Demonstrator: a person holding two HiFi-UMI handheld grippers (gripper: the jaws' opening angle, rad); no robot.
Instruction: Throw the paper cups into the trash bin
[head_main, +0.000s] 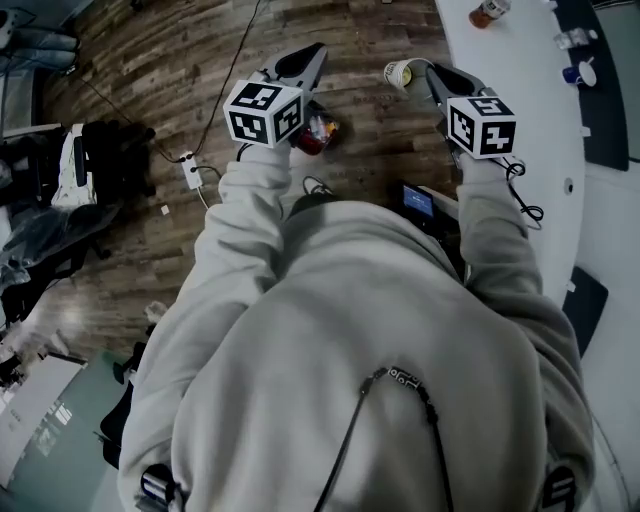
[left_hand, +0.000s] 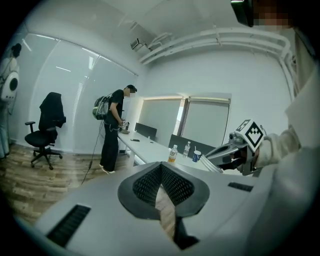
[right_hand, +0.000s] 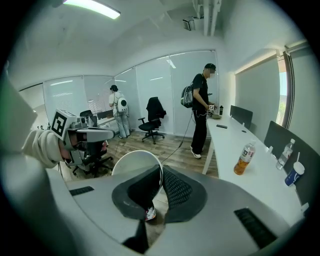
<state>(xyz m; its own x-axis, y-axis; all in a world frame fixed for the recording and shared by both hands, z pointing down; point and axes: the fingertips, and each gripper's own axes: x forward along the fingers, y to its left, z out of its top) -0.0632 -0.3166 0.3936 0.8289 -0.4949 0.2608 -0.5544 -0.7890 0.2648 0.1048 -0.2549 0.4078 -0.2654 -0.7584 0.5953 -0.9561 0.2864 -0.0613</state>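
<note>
A white paper cup (head_main: 400, 73) sticks out sideways from my right gripper (head_main: 428, 78), held over the wood floor beside the white table (head_main: 520, 120). In the right gripper view the cup's round rim (right_hand: 134, 162) fills the left of the jaws, and the pads are shut on its wall. My left gripper (head_main: 303, 62) is raised level with it, jaws shut and empty. Below the left gripper, a dark thing with red inside (head_main: 318, 132) stands on the floor; I cannot tell if it is the bin.
On the table stand an orange drink bottle (right_hand: 243, 159), a water bottle (right_hand: 286, 154) and a blue cup (right_hand: 295, 174). A person with a backpack (right_hand: 201, 110) stands at the table's far end. Office chairs (right_hand: 152, 120) and a floor cable (head_main: 190, 170) lie to the left.
</note>
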